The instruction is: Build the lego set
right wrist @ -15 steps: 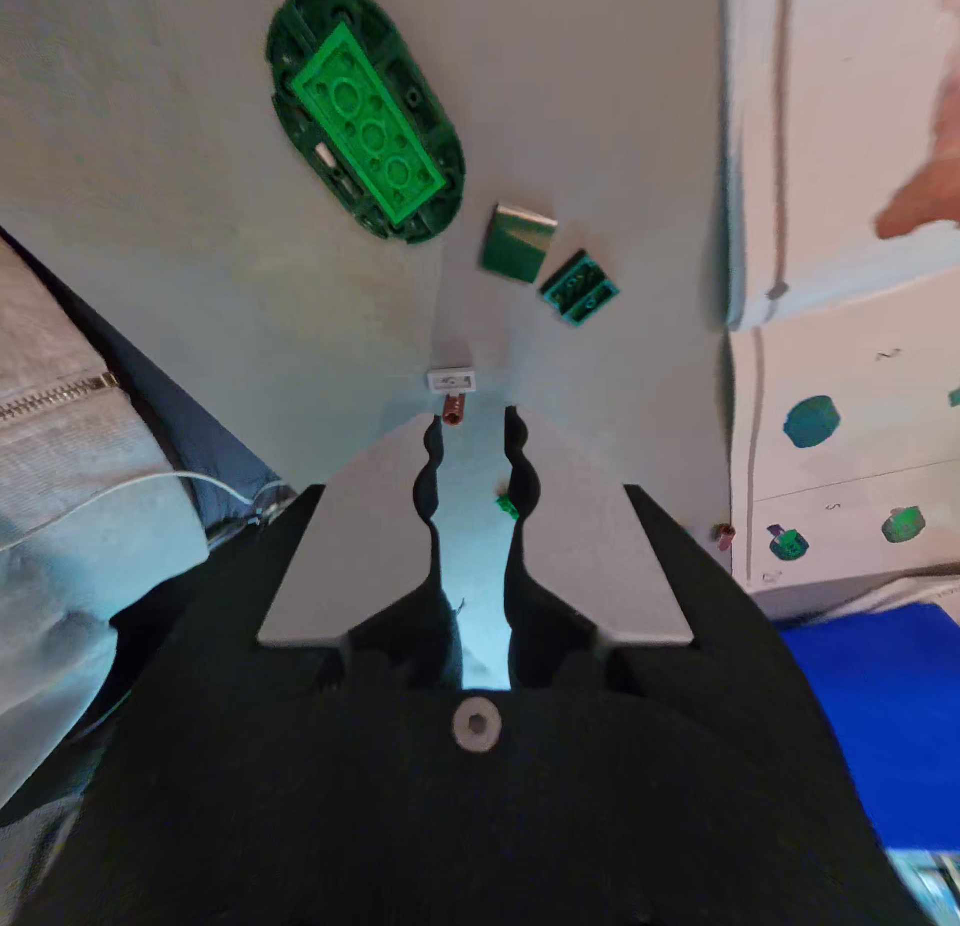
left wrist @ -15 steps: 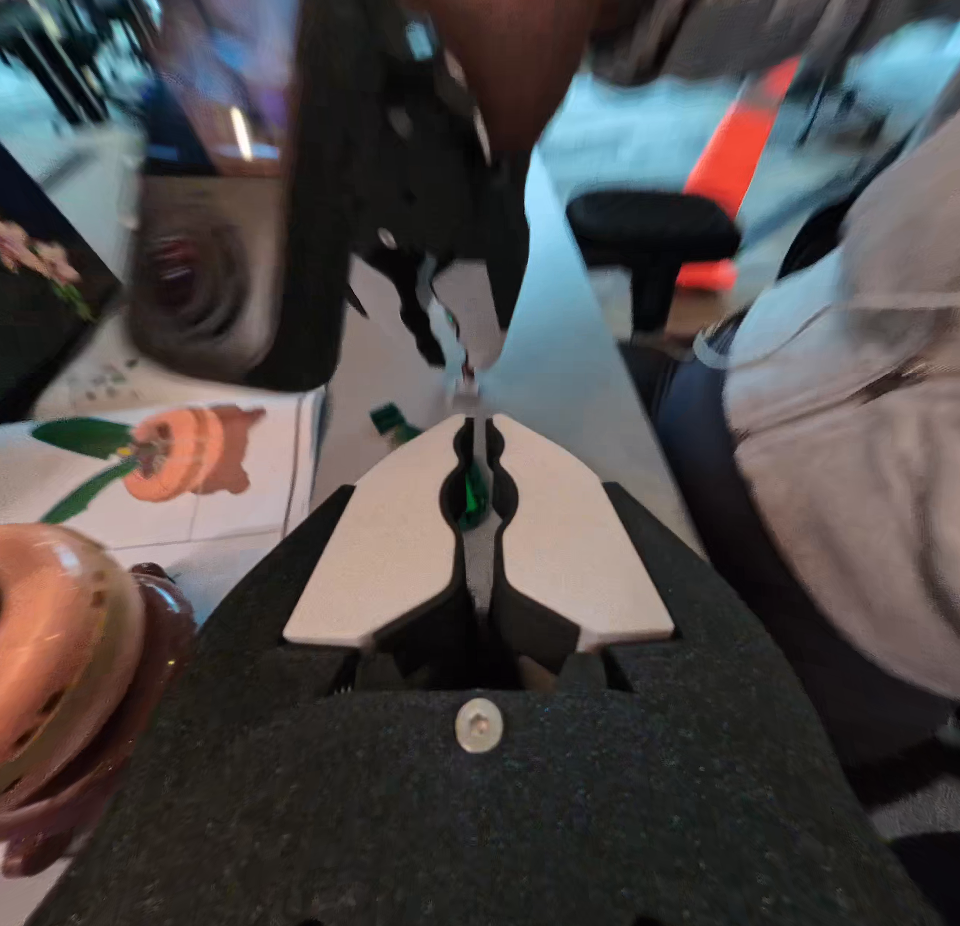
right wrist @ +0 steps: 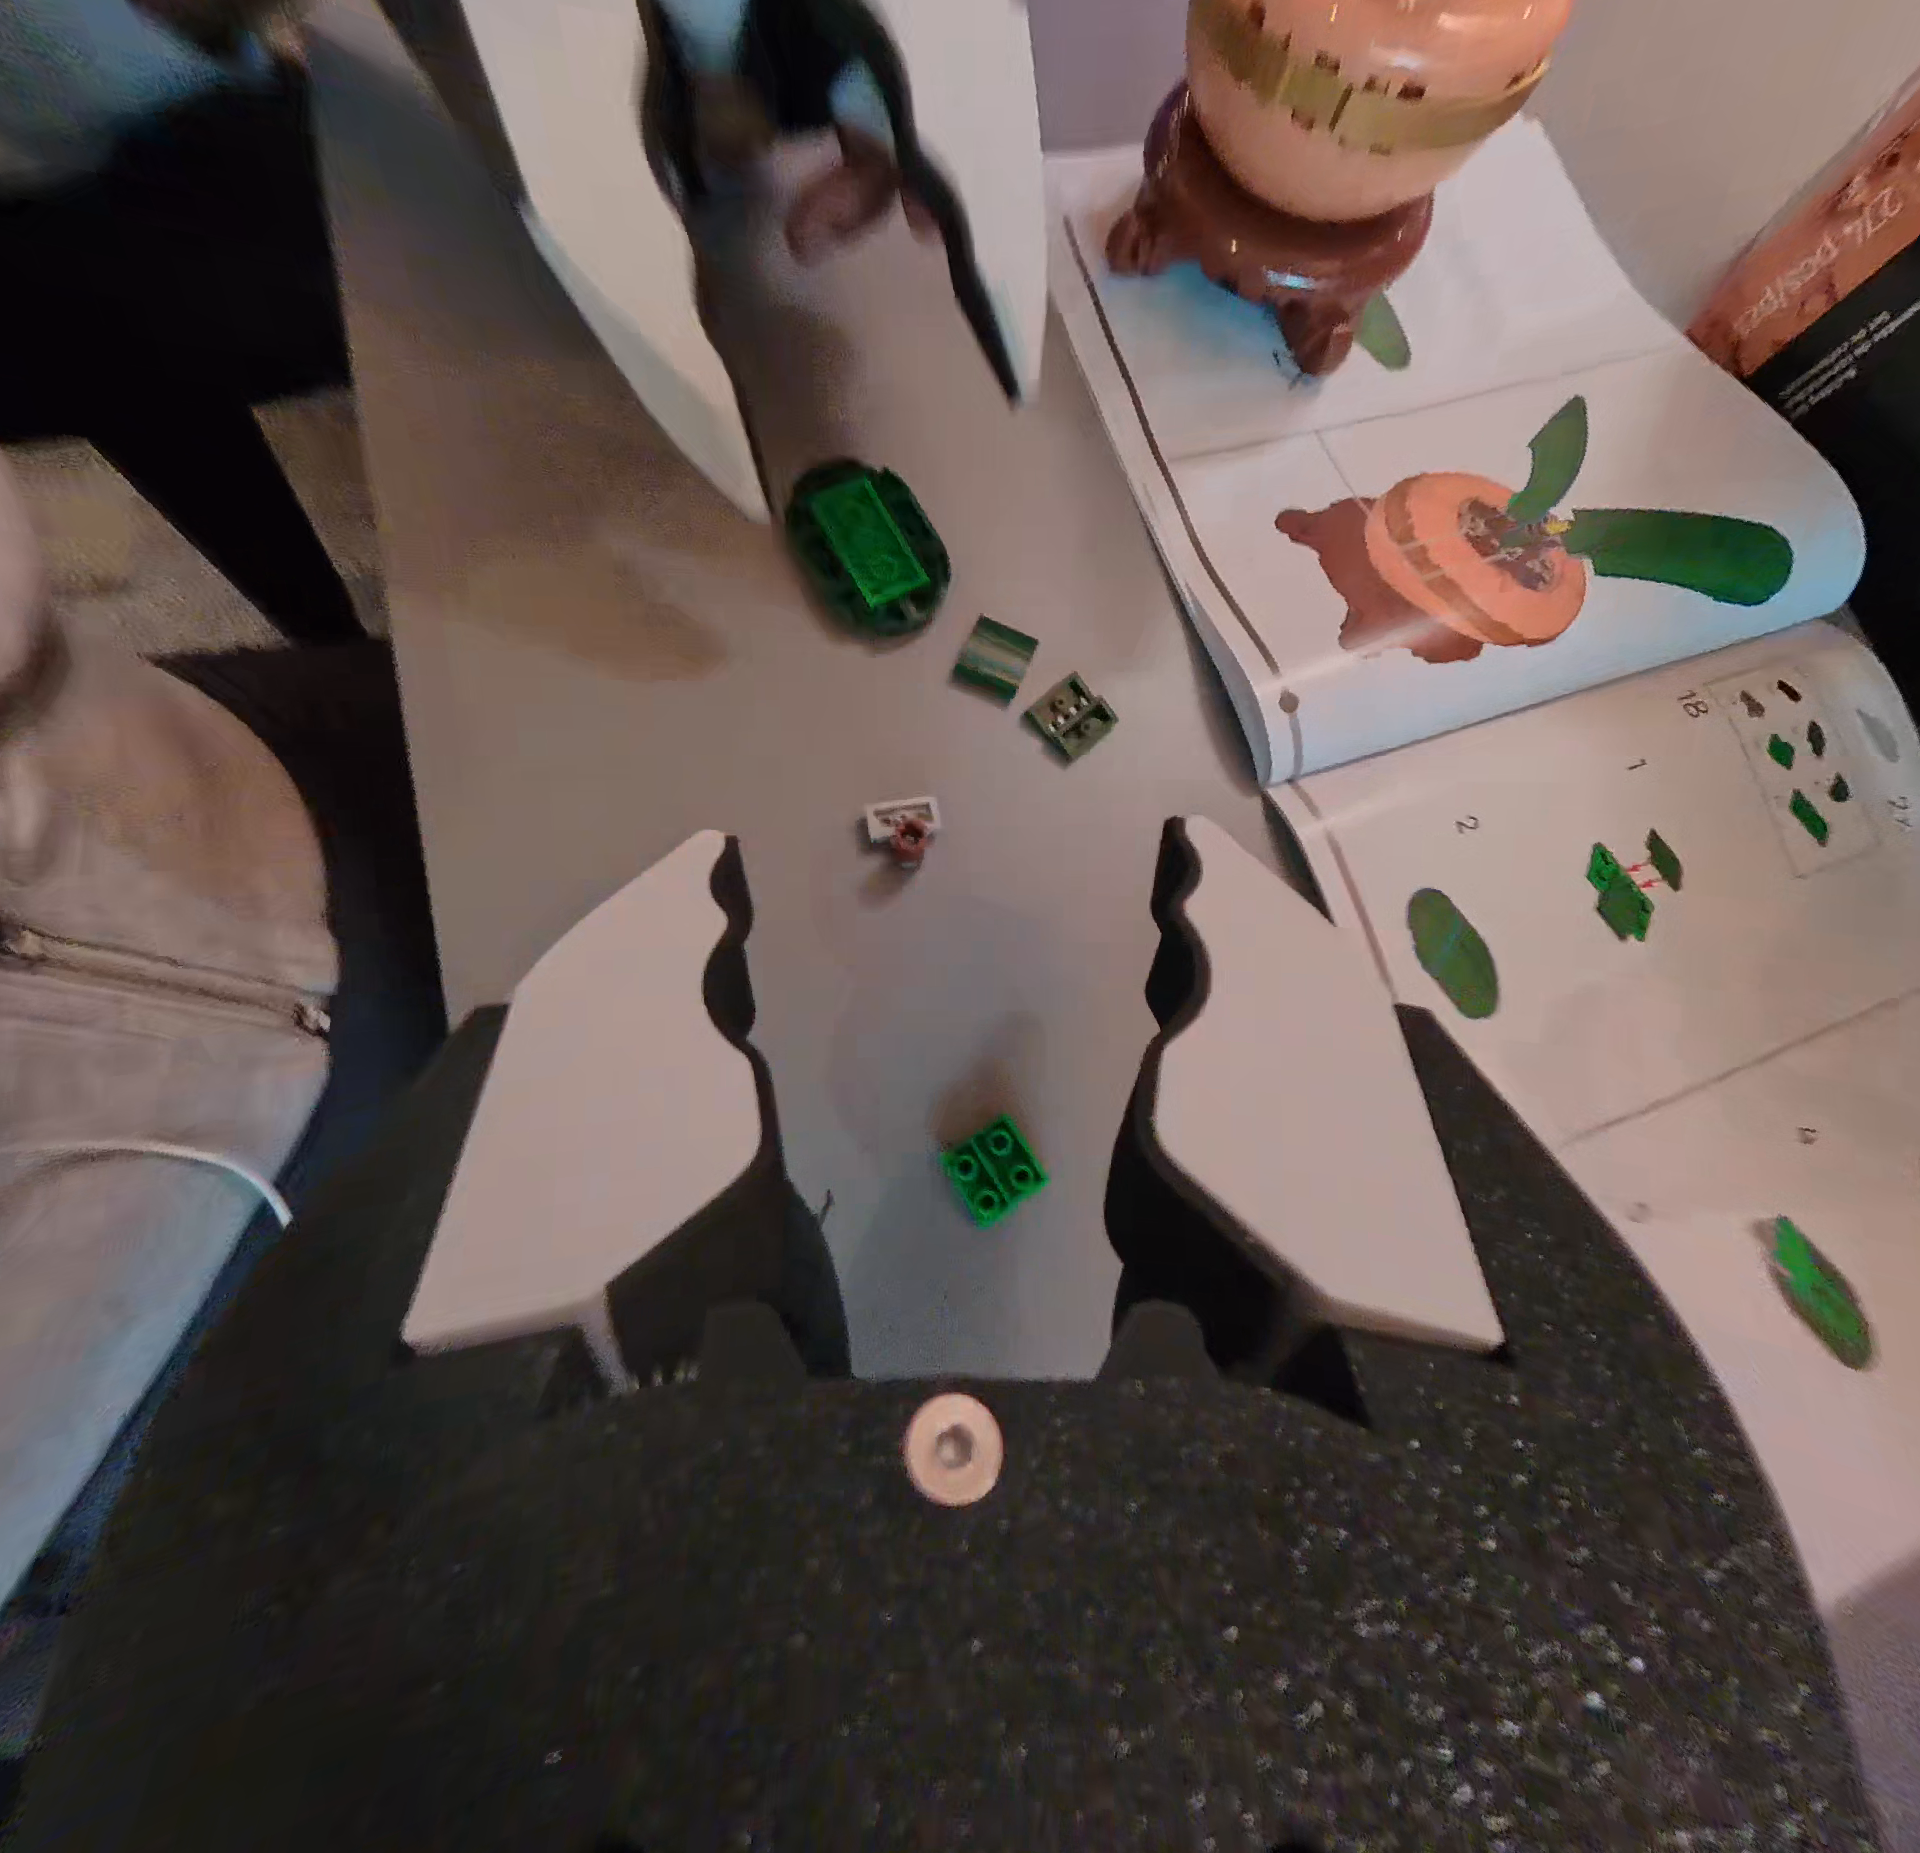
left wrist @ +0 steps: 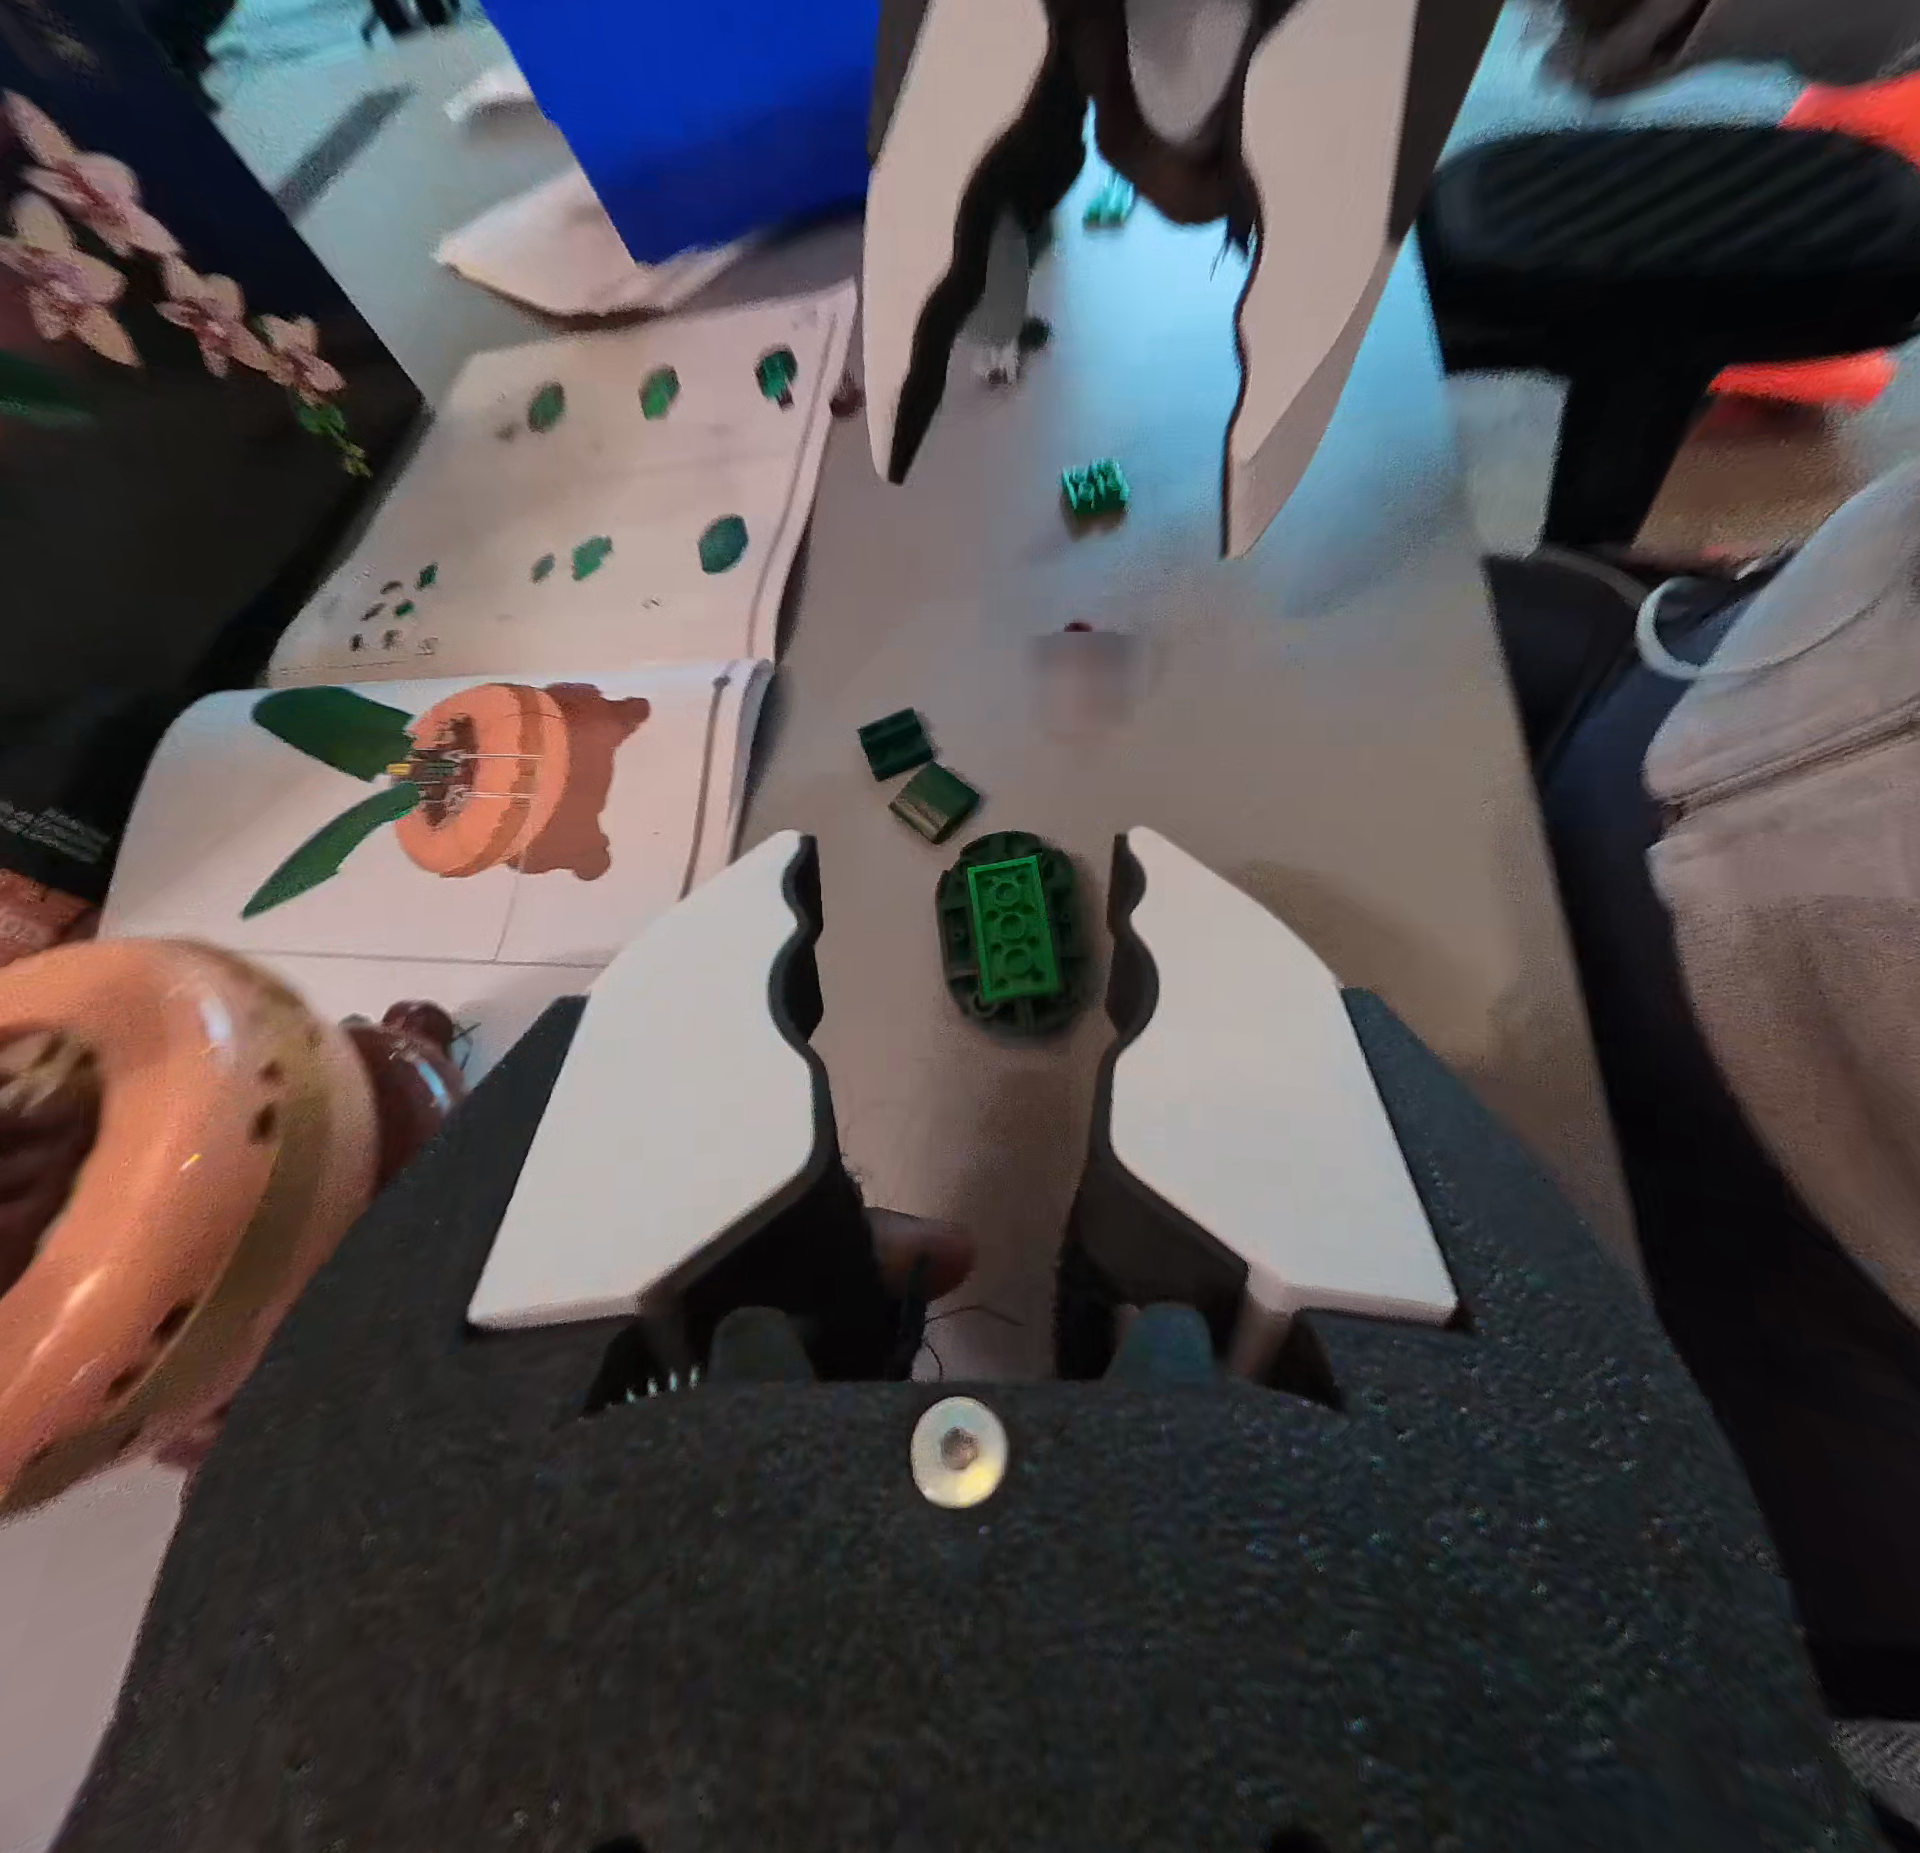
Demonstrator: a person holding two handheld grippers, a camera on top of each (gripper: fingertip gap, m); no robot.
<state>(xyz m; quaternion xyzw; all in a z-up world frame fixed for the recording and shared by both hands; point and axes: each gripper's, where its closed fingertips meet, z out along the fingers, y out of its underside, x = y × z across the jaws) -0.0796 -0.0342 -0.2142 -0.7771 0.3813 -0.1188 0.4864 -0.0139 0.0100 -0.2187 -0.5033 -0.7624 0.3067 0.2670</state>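
Note:
My left gripper [left wrist: 966,847] is open and empty. A dark green oval piece with a bright green plate on it [left wrist: 1013,936] lies on the grey table [left wrist: 1299,764] between its fingers. My right gripper [right wrist: 951,842] is open and empty, and a bright green two-by-two brick [right wrist: 992,1169] lies on the table between its fingers. The grippers face each other: the right one [left wrist: 1070,499] shows in the left wrist view, the left one [right wrist: 894,447] in the right wrist view. Two small dark green pieces [right wrist: 994,660] [right wrist: 1070,717] and a small white piece with a brown pin [right wrist: 902,827] lie between them.
An open instruction booklet [right wrist: 1455,432] lies beside the pieces, with a peach and brown flower pot model [right wrist: 1351,89] standing on it. A dark box [left wrist: 156,401] stands beyond the booklet. A person in a grey jacket [left wrist: 1787,868] sits at the table's other edge. There is about 9 cm between the tips of the two grippers.
My left gripper was shut on a small green piece and is now open and empty. My right gripper has opened wider. The bright green brick now lies on the table between the right fingers.

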